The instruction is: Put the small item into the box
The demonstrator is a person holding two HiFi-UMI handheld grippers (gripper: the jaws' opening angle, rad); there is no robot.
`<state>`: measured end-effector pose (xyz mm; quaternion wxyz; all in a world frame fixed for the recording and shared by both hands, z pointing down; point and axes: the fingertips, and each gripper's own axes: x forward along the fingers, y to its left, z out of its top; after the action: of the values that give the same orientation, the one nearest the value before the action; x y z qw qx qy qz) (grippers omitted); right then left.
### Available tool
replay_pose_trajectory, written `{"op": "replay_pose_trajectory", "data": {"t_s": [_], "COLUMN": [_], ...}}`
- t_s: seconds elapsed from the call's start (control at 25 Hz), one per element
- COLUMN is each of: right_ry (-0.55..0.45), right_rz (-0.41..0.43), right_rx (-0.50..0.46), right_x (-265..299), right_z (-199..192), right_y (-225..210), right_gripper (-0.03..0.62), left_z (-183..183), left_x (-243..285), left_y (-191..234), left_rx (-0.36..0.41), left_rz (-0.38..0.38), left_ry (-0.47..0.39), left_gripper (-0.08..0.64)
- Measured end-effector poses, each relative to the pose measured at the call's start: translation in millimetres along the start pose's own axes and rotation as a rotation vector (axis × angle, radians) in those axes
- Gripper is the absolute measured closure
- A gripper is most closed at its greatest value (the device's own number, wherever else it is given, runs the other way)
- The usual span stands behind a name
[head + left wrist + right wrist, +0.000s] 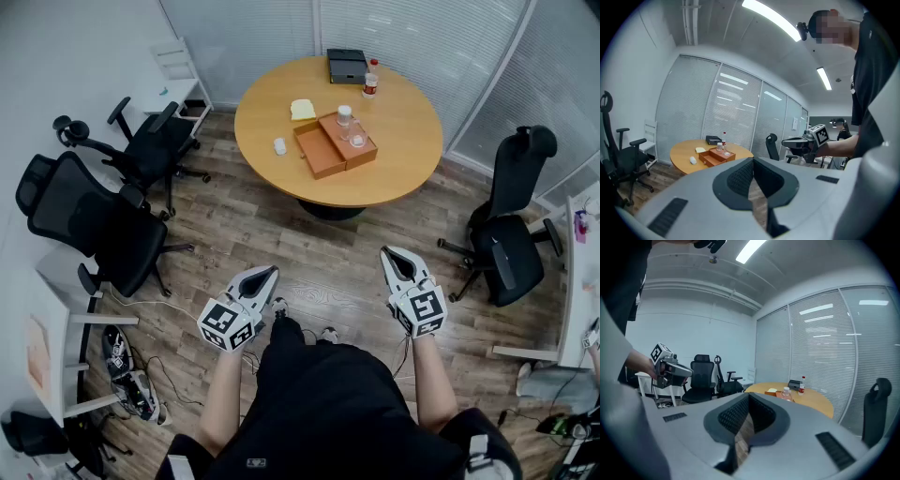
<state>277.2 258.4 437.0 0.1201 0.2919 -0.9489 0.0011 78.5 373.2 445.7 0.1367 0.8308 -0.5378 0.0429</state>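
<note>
Floor (309, 272): wood-look planks, grey-brown, matte.
Worktop (403, 159): round, smooth orange-tan wood top on a dark central base.
Chairs: black mesh-back office type w/ armrests; two at left (103, 225), one at right (511, 234).
L tongs (275, 269) & R tongs (385, 249): grey plastic shells w/ black textured pads and marker cubes at the rear. Both held over the floor, well short of the worktop. L pair pressed together, nothing between. R pair looks the same, tips meeting, empty.
Box (321, 153): flat, rectangular, orange-brown, lying open in two halves near worktop centre.
Black rectangular case (347, 66) at far edge.
Yellow square pad (302, 109) beyond the box.
Clear bottle (344, 116) by the box's far side; red-cap bottle (371, 80) near the case.
Small item (279, 146): white, rounded, on the worktop just left of the box, not inside.
</note>
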Motion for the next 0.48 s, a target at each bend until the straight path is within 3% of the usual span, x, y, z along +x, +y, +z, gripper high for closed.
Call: {"op": "replay_pose_trajectory", "data": {"t_s": [0.48], "right_ry": [0.005], "right_rz": [0.033], "right_rx": [0.017], "right_x": [8.0], "right_z": [-14.6], "right_y": [13.1], "right_gripper": [0.588], "left_z": [-3.7], "left_x": [-10.8], "left_y": [12.3], "left_rx": [-0.006], "left_rz": [0.014], "left_ry": [0.002], "left_gripper": [0.552]}}
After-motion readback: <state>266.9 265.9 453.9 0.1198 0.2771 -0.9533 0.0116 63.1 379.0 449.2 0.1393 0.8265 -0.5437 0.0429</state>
